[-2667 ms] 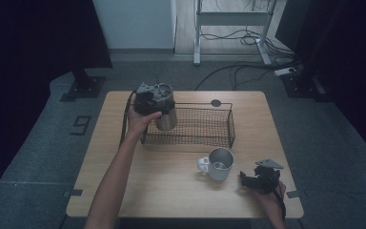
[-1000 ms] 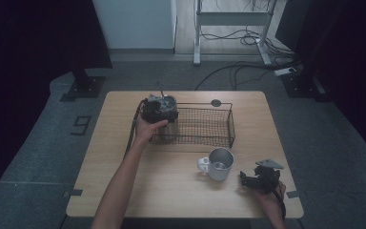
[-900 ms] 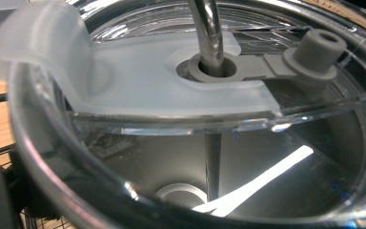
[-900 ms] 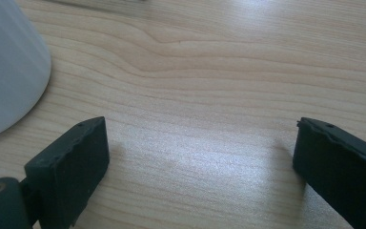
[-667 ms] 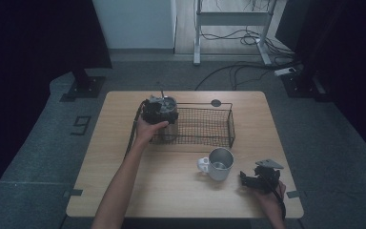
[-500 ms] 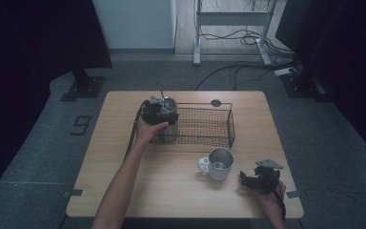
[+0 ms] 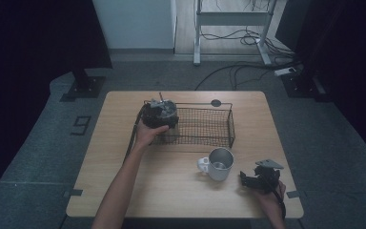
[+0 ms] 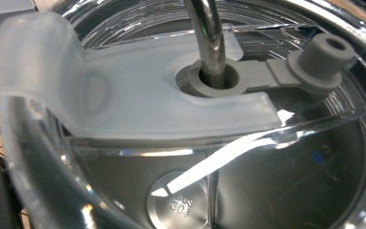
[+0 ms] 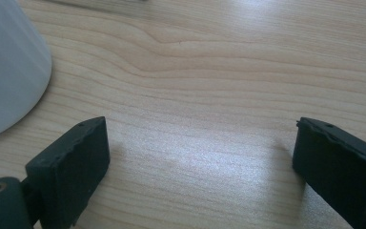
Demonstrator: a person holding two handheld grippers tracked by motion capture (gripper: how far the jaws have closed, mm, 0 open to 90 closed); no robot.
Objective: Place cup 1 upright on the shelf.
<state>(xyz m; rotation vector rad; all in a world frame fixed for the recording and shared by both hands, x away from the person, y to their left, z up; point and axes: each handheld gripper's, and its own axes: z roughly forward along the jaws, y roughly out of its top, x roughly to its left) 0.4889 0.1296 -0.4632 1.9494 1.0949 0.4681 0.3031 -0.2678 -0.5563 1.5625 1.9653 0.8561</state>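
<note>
Left gripper clamped on a steel tumbler with clear lid in the black wire basket, right gripper spread wide on the wooden table beside a white mug

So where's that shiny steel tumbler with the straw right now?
In the high view the steel tumbler stands in the left end of the wire basket, under the left gripper. The left gripper view looks down on its clear lid and metal straw.

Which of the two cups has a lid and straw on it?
The steel tumbler under the left gripper, at the wire basket's left end: clear lid, metal straw. The white-handled metal mug on the table stands open.
</note>
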